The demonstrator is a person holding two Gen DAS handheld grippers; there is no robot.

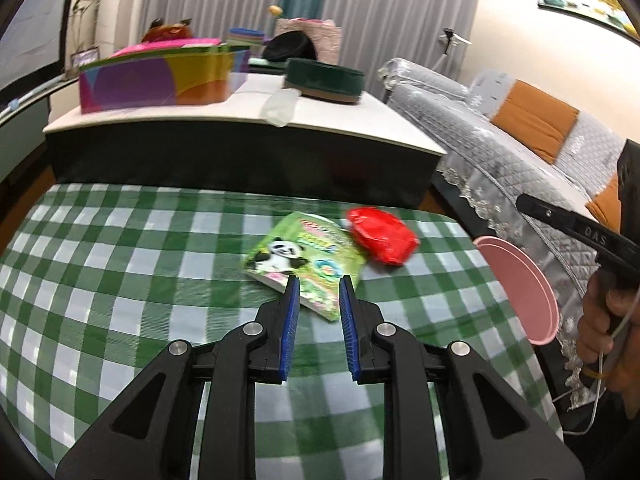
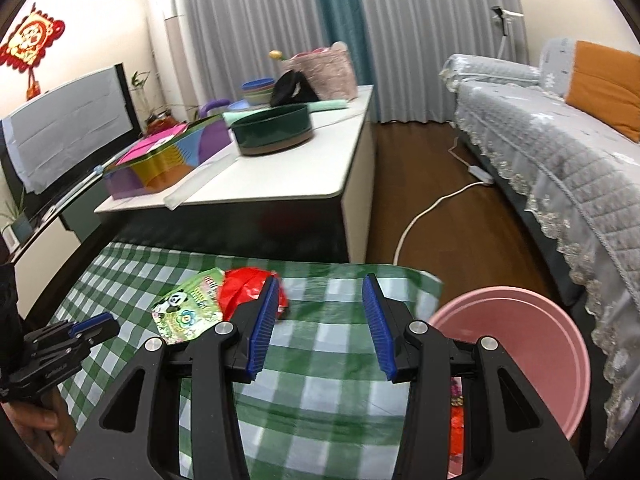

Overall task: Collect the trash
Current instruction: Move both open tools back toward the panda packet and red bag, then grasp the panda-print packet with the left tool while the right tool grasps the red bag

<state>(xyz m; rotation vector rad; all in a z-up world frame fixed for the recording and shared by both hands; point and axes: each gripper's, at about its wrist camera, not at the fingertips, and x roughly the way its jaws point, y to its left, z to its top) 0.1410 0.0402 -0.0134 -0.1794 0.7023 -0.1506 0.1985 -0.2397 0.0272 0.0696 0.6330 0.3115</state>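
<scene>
Your left gripper (image 1: 319, 294) hangs slightly spread and empty over the panda packet (image 1: 302, 258) on the checked cloth (image 1: 120, 264). It looks light, flat and slippery, so pinch an edge. The right gripper (image 2: 322, 300) is empty too, spread wider beside the crinkly red wrapper (image 2: 244, 290).

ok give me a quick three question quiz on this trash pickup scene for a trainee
1. True or false: the red wrapper lies on the checked cloth.
2. Which is nearest the left hand-held gripper? A panda packet B pink bin C green tin
3. Fill in: the right hand-held gripper holds ____.

Key: 1 true; 2 A; 3 nothing, jaws apart with only cloth between.
</scene>
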